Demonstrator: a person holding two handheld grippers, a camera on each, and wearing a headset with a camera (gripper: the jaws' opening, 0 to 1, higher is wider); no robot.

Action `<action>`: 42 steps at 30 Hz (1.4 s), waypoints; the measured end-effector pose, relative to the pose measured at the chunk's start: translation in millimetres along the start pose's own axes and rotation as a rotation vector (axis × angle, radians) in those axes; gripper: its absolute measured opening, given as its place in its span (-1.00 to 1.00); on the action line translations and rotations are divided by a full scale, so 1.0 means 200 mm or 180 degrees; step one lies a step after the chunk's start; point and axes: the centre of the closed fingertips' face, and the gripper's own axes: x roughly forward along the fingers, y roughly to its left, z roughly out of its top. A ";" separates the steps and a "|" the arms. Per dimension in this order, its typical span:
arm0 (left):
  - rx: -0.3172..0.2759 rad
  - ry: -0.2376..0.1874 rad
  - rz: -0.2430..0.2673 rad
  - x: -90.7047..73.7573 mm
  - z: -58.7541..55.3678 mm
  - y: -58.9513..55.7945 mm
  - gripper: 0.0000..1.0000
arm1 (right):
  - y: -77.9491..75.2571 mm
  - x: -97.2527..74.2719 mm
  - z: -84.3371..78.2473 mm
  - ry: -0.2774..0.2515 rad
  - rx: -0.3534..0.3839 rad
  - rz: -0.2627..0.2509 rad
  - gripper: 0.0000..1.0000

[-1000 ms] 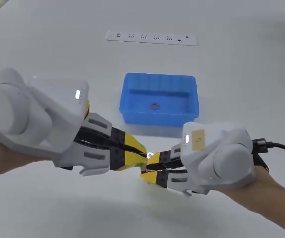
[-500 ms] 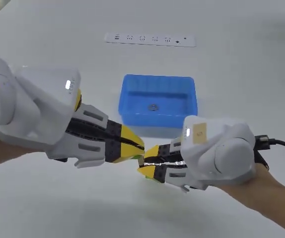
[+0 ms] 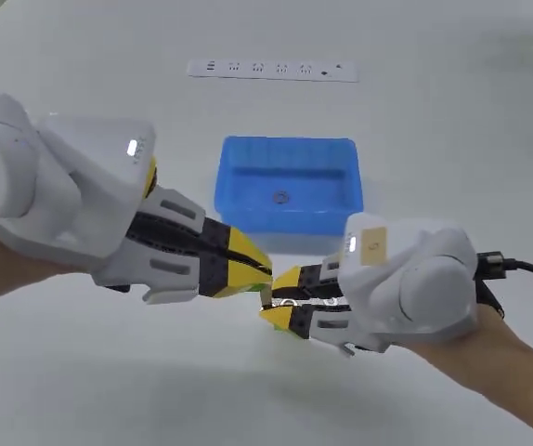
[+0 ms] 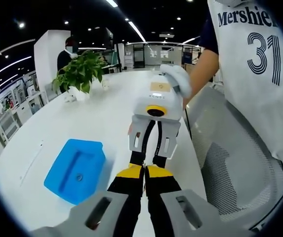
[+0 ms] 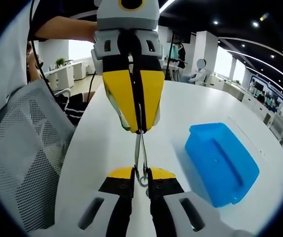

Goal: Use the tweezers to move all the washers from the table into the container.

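A blue container (image 3: pixel 285 221) stands on the white table with one washer (image 3: pixel 280 197) on its floor. In front of it my two grippers meet tip to tip. My left gripper (image 3: pixel 259 271) is shut on thin metal tweezers (image 5: pixel 140 148). The tweezers run straight from its yellow jaws (image 5: pixel 140 129) down into my right gripper (image 5: pixel 141 175). That gripper's jaws are closed against the tweezers' near end. A small metal ring (image 5: pixel 142 181) sits at that end; I cannot tell whether it is a washer. The left gripper view has the container (image 4: pixel 89 144) at lower left.
A white power strip (image 3: pixel 271 70) lies behind the container. A cable (image 3: pixel 526 276) trails from my right gripper. A mesh chair (image 4: pixel 230 168) and a person's torso stand at the table's edge. A potted plant (image 4: pixel 80 74) sits far off on the table.
The left gripper has lifted slightly and the right has edged up to it; they stay tip to tip. The view has shifted a little.
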 end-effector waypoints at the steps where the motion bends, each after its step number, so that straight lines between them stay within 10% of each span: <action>1: -0.0003 0.0001 -0.0007 0.00 0.00 0.00 -0.90 | 0.00 0.00 0.00 -0.0001 0.0019 0.0001 -0.77; 29: -0.0303 -0.0016 -0.0166 0.01 -0.04 0.00 -0.89 | 0.02 0.03 -0.02 0.0048 0.0108 0.0052 -0.81; 42: -0.0260 -0.0087 -0.0119 -0.09 0.05 0.03 -0.89 | -0.01 -0.02 0.10 -0.0071 0.0019 0.0004 -0.81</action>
